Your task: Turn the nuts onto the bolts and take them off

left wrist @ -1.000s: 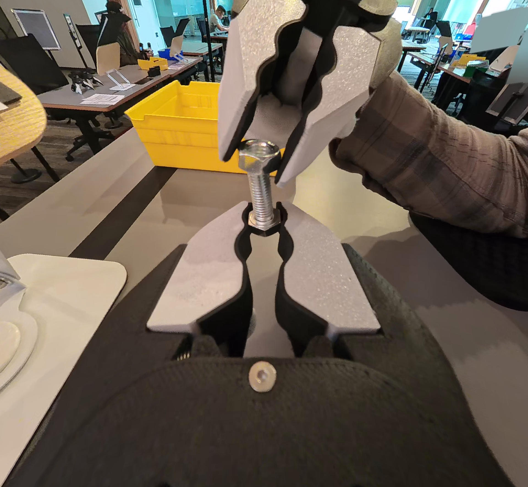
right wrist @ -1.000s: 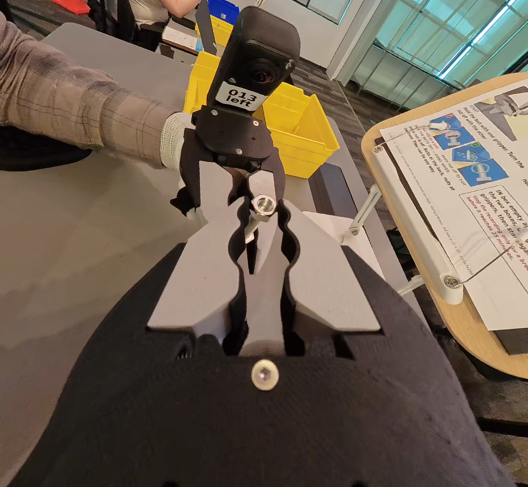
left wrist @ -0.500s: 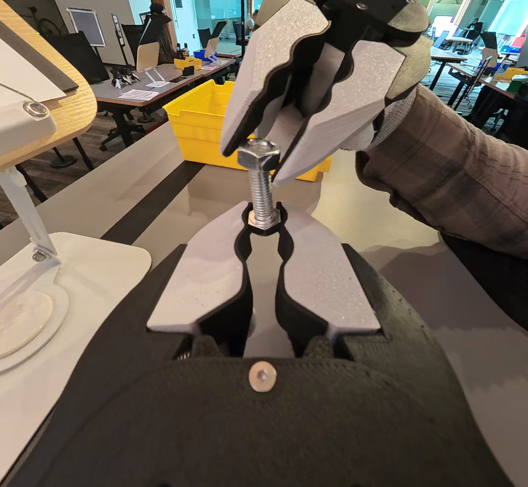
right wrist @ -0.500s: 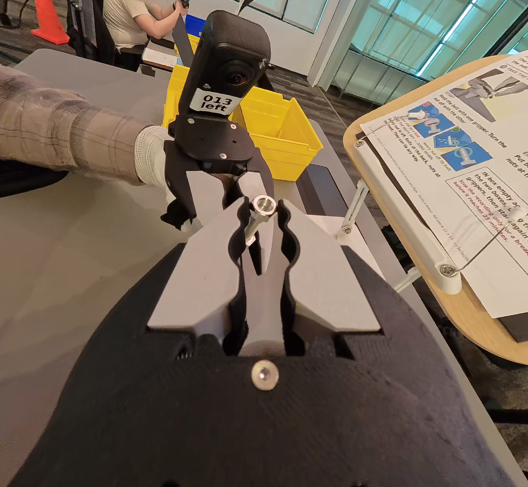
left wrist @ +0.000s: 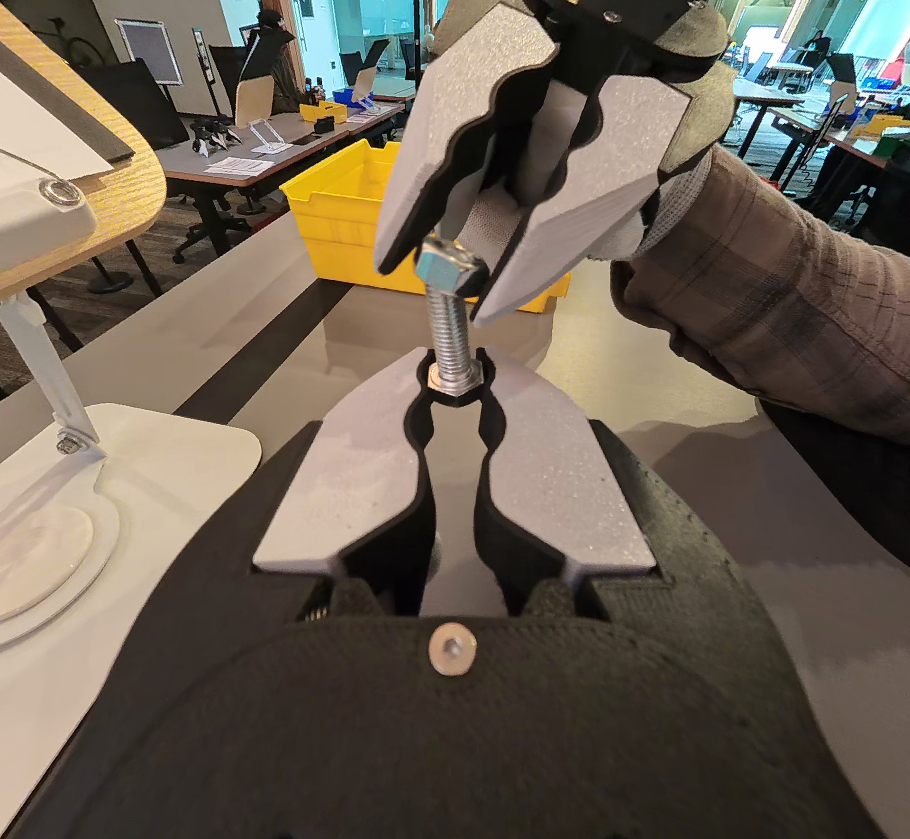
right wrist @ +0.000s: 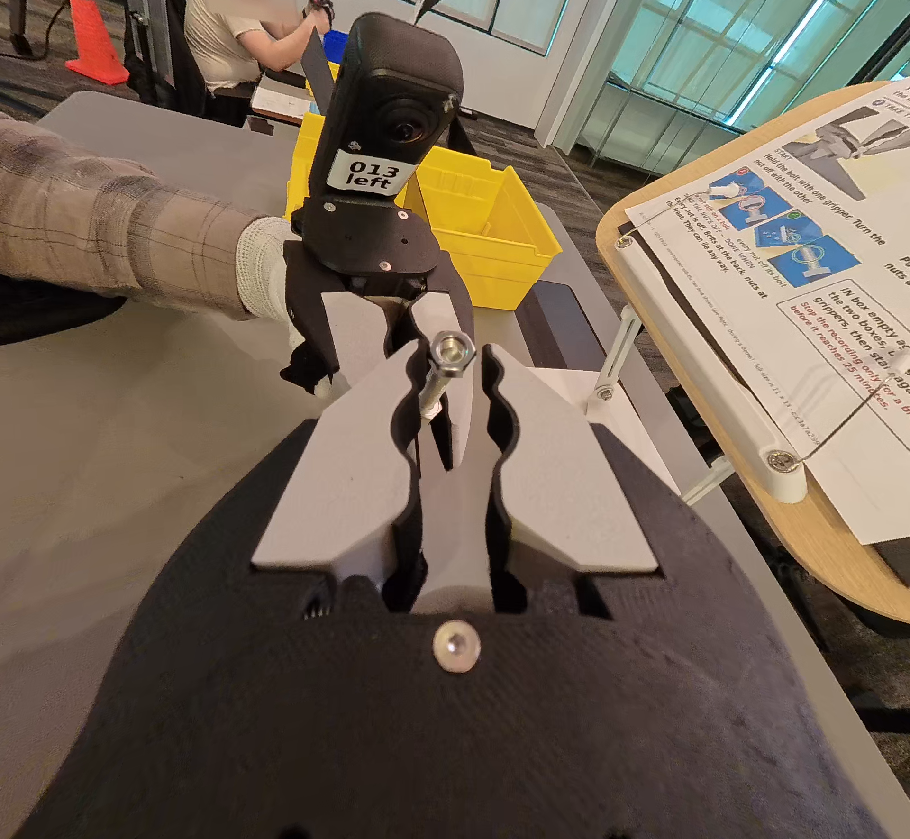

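My left gripper point(left wrist: 454, 367) is shut on a steel nut point(left wrist: 453, 381) at its fingertips. A threaded bolt point(left wrist: 445, 328) stands up out of the nut and leans a little to the left. My right gripper point(left wrist: 436, 293) comes down from above, and its fingertips close on the bolt's hex head point(left wrist: 450, 268). In the right wrist view the bolt head point(right wrist: 452, 355) sits between the tips of my right gripper point(right wrist: 450, 353), and the shank runs down behind them. The nut is hidden there. Both grippers hold the pair above the grey table point(left wrist: 665, 372).
A yellow bin point(left wrist: 344, 219) stands on the table behind the grippers and also shows in the right wrist view point(right wrist: 482, 234). A white stand base point(left wrist: 147, 470) holds a wooden board with an instruction sheet point(right wrist: 738, 323). A plaid sleeve point(left wrist: 763, 298) reaches in. My right fingertips sit around 6 centimetres from my left ones.
The right gripper has turned on the bolt head, and the bolt now leans left instead of standing straight. Both grippers have shifted together toward the white stand. The nut stays gripped.
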`<state>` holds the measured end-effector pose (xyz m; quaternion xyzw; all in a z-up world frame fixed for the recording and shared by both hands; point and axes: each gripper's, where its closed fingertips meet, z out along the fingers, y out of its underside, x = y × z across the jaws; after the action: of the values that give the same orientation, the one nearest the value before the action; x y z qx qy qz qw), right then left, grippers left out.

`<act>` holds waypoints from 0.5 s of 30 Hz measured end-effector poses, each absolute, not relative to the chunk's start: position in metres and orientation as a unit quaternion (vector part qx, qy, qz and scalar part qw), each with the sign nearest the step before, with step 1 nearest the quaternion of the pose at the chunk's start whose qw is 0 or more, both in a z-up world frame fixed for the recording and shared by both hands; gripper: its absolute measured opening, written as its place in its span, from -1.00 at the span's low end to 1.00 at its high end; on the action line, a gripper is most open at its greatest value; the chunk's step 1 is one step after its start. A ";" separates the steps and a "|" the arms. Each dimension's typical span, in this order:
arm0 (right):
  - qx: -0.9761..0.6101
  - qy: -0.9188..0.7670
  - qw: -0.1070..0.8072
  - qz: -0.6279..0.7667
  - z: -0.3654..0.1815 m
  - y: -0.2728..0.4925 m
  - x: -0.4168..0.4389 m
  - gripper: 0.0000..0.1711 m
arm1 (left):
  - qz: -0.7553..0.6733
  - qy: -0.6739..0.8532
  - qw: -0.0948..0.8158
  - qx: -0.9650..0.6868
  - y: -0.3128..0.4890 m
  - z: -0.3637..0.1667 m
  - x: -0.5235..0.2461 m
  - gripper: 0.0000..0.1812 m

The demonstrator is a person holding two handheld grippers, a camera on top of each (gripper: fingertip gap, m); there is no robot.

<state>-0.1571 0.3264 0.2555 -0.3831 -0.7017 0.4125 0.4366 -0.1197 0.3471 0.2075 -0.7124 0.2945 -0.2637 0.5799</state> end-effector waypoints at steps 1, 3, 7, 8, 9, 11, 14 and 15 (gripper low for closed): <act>-0.383 -0.703 0.436 0.412 0.255 0.326 -0.157 -0.76 | -0.262 0.295 0.579 -0.713 0.347 0.207 -0.120 -0.84; -0.382 -0.703 0.436 0.412 0.255 0.326 -0.157 -0.76 | -0.264 0.296 0.580 -0.712 0.347 0.208 -0.120 -0.84; -0.380 -0.704 0.435 0.413 0.255 0.325 -0.157 -0.80 | -0.264 0.295 0.580 -0.712 0.347 0.208 -0.120 -0.84; -0.381 -0.703 0.434 0.415 0.255 0.325 -0.157 -0.80 | -0.265 0.296 0.579 -0.712 0.347 0.208 -0.120 -0.84; -0.380 -0.704 0.433 0.415 0.255 0.324 -0.157 -0.80 | -0.263 0.298 0.578 -0.712 0.346 0.208 -0.120 -0.84; -0.383 -0.705 0.429 0.415 0.254 0.324 -0.157 -0.80 | -0.262 0.299 0.578 -0.713 0.346 0.207 -0.120 -0.84; -0.385 -0.706 0.425 0.415 0.254 0.324 -0.157 -0.80 | -0.257 0.303 0.578 -0.713 0.346 0.206 -0.119 -0.84; -0.387 -0.706 0.422 0.417 0.254 0.323 -0.156 -0.80 | -0.257 0.304 0.577 -0.713 0.346 0.206 -0.119 -0.84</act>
<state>-0.1564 0.3234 0.2536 -0.3873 -0.7056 0.4174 0.4219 -0.1194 0.3461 0.2062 -0.7130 0.3043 -0.2566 0.5772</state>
